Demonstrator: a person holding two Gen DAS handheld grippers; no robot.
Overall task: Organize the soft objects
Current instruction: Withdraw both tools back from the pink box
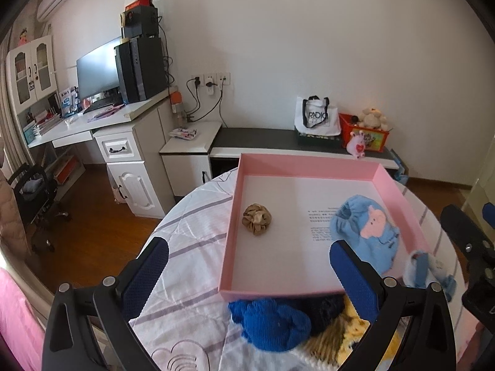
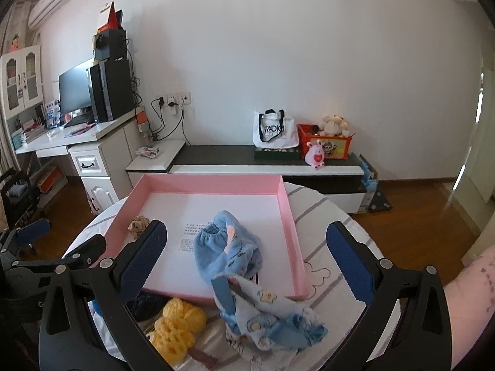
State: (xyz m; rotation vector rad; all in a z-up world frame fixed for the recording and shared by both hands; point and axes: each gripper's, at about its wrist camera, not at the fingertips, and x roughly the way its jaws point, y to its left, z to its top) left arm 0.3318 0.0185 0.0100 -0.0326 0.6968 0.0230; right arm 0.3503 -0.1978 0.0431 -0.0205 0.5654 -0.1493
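Quilted striped tablecloth (image 1: 191,235); square pink tray (image 1: 309,162), fleecy blue cap (image 1: 368,232), ruffled beige scrunchie (image 1: 256,219)

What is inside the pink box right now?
The pink box holds a beige scrunchie and a light blue fleece hat on its white printed floor. The hat covers part of the print; anything beneath it is hidden.

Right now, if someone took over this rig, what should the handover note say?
Left gripper open, holding nothing. Right gripper open, holding nothing.
Done: tan scrunchie and light blue hat lie inside the pink tray.
Left: patterned blue cloth draped over the tray's near rim; royal blue knit, dark navy piece and yellow knit on the table in front of it.
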